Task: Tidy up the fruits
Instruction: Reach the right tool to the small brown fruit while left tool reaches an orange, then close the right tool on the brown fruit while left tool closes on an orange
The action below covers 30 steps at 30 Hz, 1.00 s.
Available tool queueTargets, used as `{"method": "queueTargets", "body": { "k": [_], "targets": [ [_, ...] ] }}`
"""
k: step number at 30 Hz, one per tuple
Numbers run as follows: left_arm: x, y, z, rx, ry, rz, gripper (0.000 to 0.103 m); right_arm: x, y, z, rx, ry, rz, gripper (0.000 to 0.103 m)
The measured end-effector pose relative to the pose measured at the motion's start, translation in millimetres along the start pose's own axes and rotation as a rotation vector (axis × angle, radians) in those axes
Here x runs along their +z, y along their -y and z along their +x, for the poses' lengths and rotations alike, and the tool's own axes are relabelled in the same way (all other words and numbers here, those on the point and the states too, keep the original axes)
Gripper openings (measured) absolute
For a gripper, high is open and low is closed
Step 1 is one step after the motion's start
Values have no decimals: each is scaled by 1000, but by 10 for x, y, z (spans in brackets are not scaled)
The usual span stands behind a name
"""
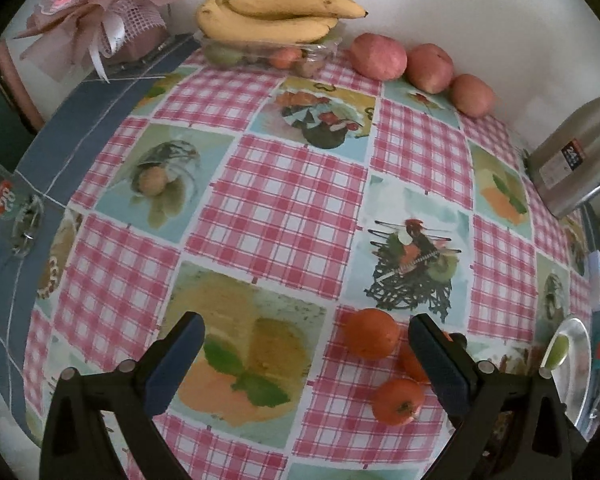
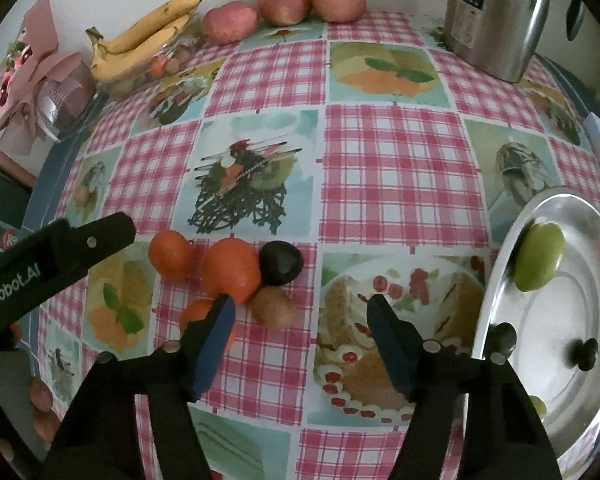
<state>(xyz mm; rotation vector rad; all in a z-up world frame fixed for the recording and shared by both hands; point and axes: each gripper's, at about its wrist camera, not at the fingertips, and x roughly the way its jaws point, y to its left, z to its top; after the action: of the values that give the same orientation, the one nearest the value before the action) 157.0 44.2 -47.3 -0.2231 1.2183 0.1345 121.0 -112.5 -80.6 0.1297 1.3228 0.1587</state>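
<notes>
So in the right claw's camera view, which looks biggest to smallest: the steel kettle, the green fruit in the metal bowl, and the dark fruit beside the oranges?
1. Steel kettle
2. Green fruit
3. Dark fruit
The two fruits look close in size, and the fisheye stretches things near the edge, so their order is unsure.

Both tongs are angled steeply down at the tabletop (image 1: 284, 208), nothing held in either. Left tongs (image 1: 306, 338) are spread wide, blue pads facing each other, black arms splaying out to the near corners of their own view. In the right camera they poke in from the near left edge as a black arm (image 2: 60, 248) slanting up to the right. Right tongs (image 2: 300, 312) sit about half open, tips hovering just off the cloth, left pad (image 2: 214, 344) and right pad (image 2: 392, 346) both clear, with only bare cloth in the gap.
</notes>
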Motion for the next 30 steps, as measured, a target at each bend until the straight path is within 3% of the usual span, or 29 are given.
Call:
{"method": "queueTargets", "body": {
  "k": [3, 9, 16, 21, 30],
  "targets": [
    [1, 18, 36, -27, -10, -9, 102, -5, -25, 38, 24, -17, -13, 51],
    [-20, 132, 160, -48, -52, 27, 91, -12, -65, 97, 39, -38, -29, 43],
    [-33, 141, 275, -64, -93, 29, 80, -13, -86, 159, 47, -54, -35, 41],
    [-27, 124, 368, -80, -124, 11, 79, -3, -69, 155, 63, -46, -28, 41],
    [-40, 114, 427, -125, -135, -12, 54, -1, -90, 177, 86, -51, -29, 30]
  ]
}}
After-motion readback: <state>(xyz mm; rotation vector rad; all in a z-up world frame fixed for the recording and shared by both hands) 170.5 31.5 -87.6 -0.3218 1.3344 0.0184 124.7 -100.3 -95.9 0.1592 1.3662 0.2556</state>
